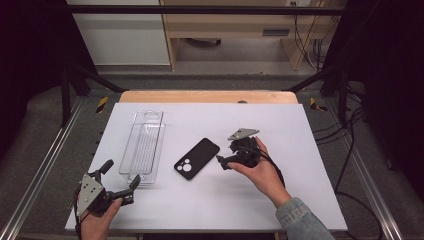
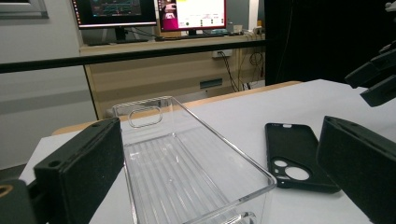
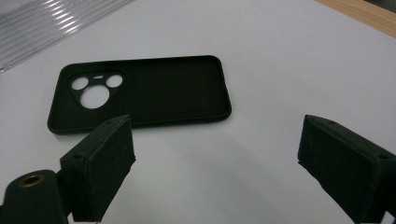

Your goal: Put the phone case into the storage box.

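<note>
Claw jaws stand spread and empty on both my left claw [image 1: 120, 181], at the near end of the clear ribbed plastic tray [image 1: 142, 145], and my right claw [image 1: 223, 161], which I'd lower squarely over the matte black phone case [image 1: 196, 158] lying flat right of that tray.

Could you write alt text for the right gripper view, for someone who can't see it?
A black phone case lies flat, inside up, on a white table, its camera cutouts to the left. The right tool is open, its two black jaws rising from the bottom edge, just short of the case. A clear ribbed tray sits at the top left corner.
</note>
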Demonstrator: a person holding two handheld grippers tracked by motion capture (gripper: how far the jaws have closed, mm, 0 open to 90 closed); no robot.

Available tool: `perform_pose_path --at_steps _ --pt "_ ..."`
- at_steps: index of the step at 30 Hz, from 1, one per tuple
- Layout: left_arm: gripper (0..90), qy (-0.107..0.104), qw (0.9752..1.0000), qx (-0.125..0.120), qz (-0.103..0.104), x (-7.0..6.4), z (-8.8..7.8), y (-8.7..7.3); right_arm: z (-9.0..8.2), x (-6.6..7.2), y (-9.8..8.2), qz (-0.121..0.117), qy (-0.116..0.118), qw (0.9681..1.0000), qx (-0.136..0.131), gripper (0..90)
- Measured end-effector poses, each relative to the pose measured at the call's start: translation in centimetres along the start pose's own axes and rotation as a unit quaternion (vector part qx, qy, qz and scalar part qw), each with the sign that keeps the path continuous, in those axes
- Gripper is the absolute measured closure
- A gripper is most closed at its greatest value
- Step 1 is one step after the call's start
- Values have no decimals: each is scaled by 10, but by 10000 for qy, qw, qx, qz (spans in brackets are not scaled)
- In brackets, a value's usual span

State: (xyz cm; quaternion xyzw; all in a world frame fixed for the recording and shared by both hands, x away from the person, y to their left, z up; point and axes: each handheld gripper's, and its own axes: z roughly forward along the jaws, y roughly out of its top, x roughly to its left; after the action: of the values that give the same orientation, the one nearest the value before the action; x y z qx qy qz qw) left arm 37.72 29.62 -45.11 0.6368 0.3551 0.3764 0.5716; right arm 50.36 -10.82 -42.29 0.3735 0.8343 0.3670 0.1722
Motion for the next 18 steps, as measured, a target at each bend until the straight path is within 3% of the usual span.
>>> perform_pose_path --at_steps 8,18 --pt "4 -20 10000 -8 7 0 0 0 15 -1 8 115 152 9998 98 142" --pt "4 -25 10000 5 4 0 1 0 28 -1 12 252 176 9995 109 187"
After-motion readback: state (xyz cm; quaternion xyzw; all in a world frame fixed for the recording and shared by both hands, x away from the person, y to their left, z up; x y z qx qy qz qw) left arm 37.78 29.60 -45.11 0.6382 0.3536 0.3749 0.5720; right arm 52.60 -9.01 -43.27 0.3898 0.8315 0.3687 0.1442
